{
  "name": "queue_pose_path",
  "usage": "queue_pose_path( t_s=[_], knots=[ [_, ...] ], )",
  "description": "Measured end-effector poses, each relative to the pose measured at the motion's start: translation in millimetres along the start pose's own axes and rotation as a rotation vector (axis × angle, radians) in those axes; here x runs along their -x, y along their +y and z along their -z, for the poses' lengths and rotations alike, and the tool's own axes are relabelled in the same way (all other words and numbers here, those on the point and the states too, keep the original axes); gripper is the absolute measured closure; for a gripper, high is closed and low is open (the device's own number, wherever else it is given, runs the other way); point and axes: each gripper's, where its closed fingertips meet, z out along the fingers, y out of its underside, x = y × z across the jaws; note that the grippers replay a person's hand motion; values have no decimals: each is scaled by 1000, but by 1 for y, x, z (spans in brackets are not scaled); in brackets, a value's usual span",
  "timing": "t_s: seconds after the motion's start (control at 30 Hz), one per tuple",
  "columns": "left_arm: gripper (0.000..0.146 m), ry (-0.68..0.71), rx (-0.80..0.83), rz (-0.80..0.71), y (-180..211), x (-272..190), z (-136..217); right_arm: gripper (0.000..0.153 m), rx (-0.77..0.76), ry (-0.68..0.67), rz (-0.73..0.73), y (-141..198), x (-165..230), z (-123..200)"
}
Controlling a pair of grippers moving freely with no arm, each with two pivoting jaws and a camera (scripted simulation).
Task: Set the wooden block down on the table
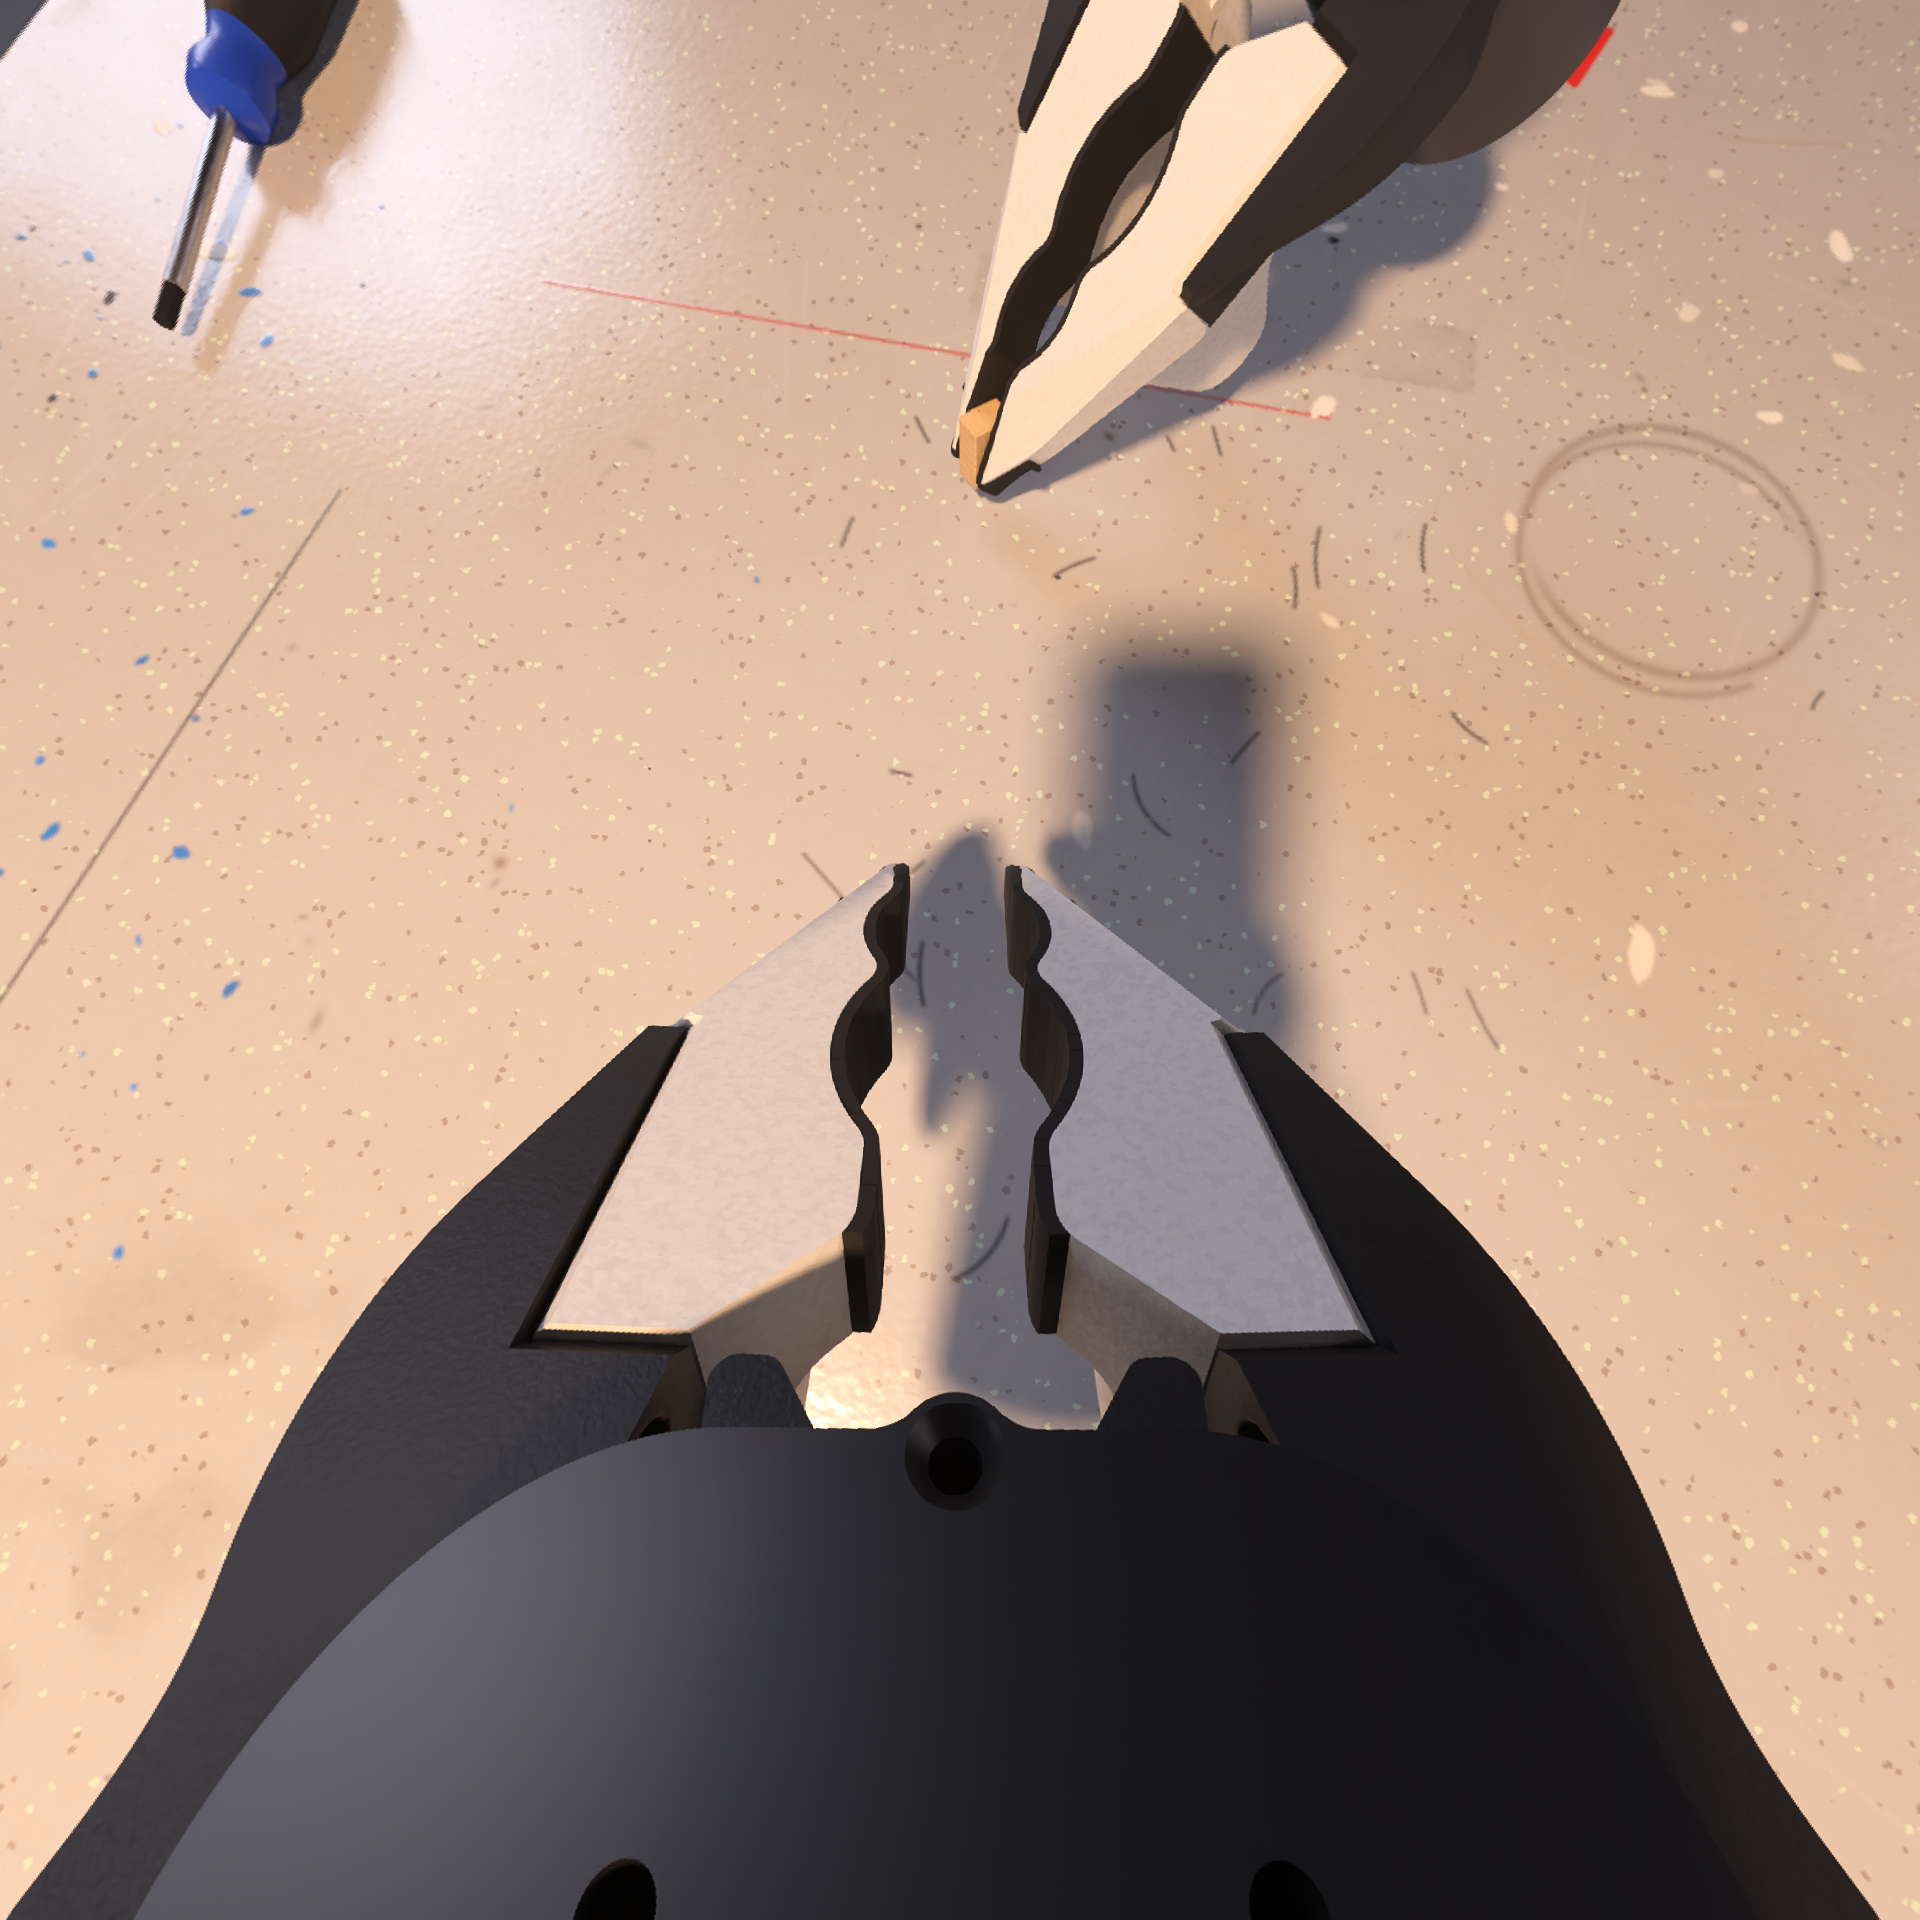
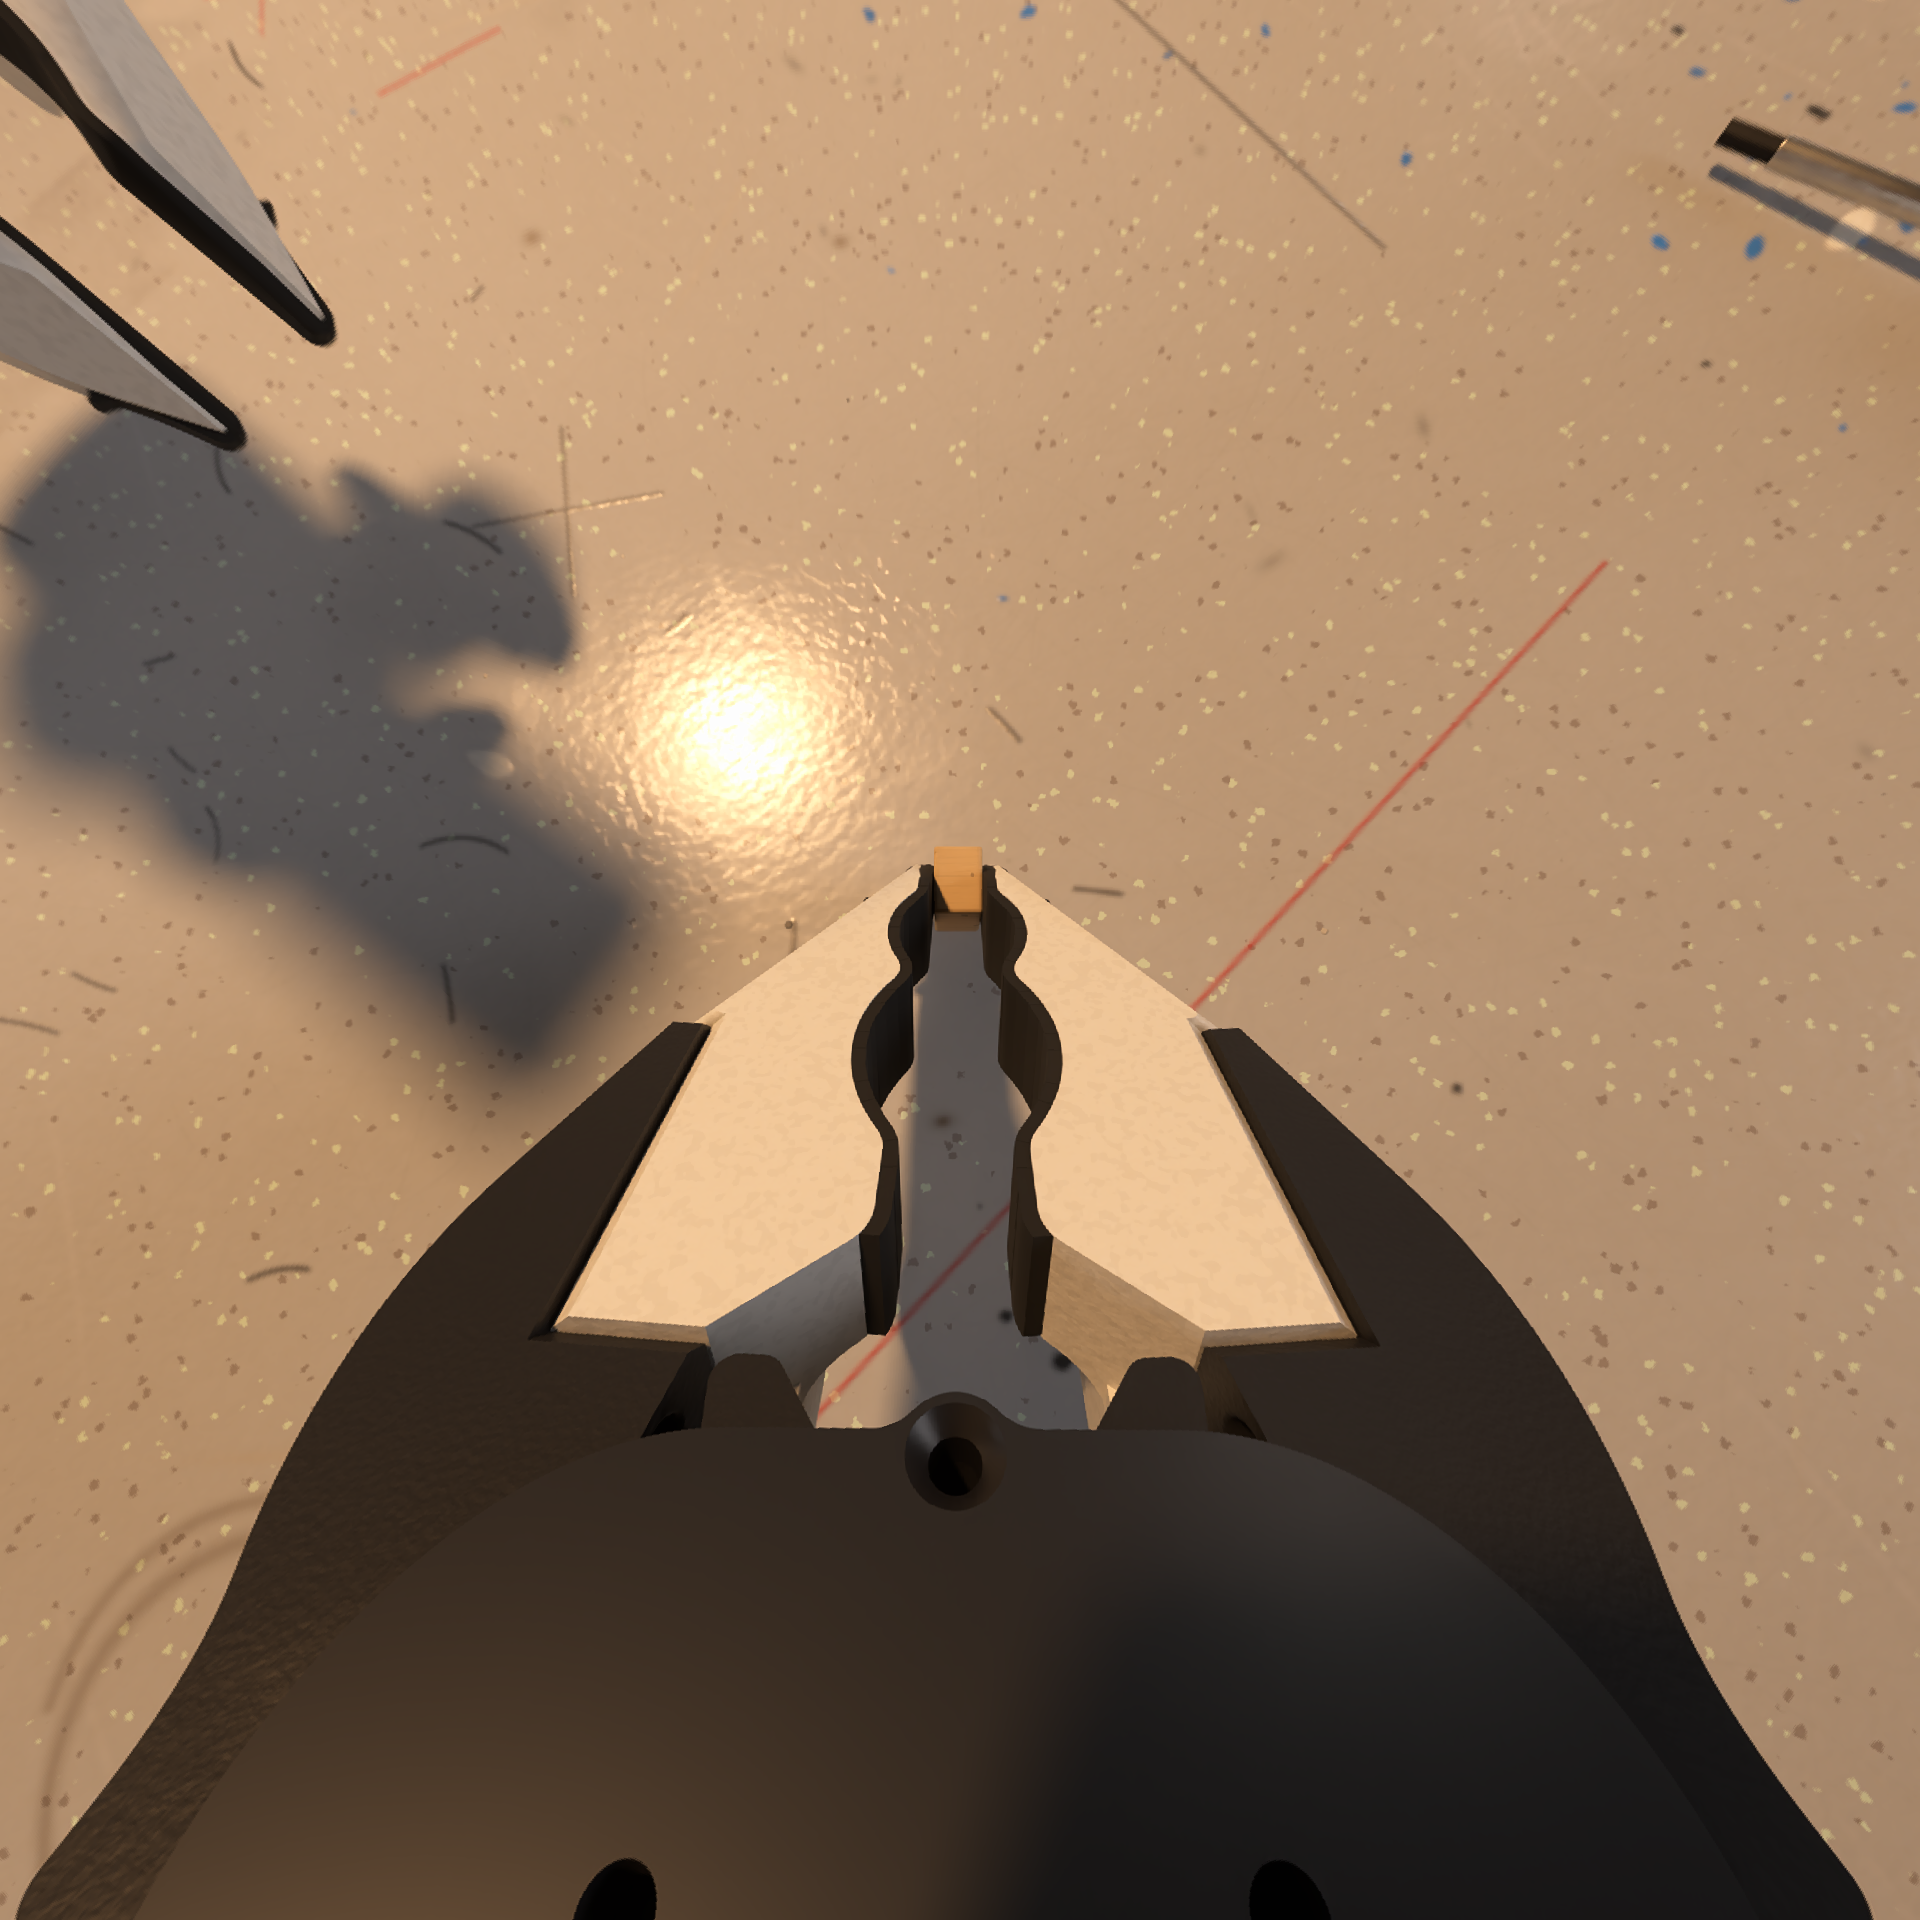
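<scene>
The wooden block [image 2: 957, 881] is a small orange-tan cube pinched between the tips of my right gripper [image 2: 957, 871], which is shut on it. In the left wrist view the block [image 1: 977, 442] and the right gripper [image 1: 992, 473] hang tips-down at the upper middle, very close to the speckled beige table [image 1: 520, 727]. I cannot tell whether the block touches the table. My left gripper [image 1: 957, 883] is open and empty above the table, nearer than the block. Its fingers also show at the upper left of the right wrist view [image 2: 278, 379].
A screwdriver with a blue and black handle [image 1: 234, 94] lies on the table at the far left of the left wrist view. Its metal shaft [image 2: 1818, 171] shows at the upper right of the right wrist view. Thin red lines, scratches and a faint ring mark the table.
</scene>
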Motion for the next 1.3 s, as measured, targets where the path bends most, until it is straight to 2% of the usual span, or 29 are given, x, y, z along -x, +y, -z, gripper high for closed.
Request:
queue_pose_path(
  t_s=[0.43,1.3],
  knots=[
    [128,-6,10,6,4,-2,2,144,21,-30,-25,4,4,-5],
    [128,-15,35,41,17,1,8,134,-6,-46,-64,5,2,5]
  ],
)
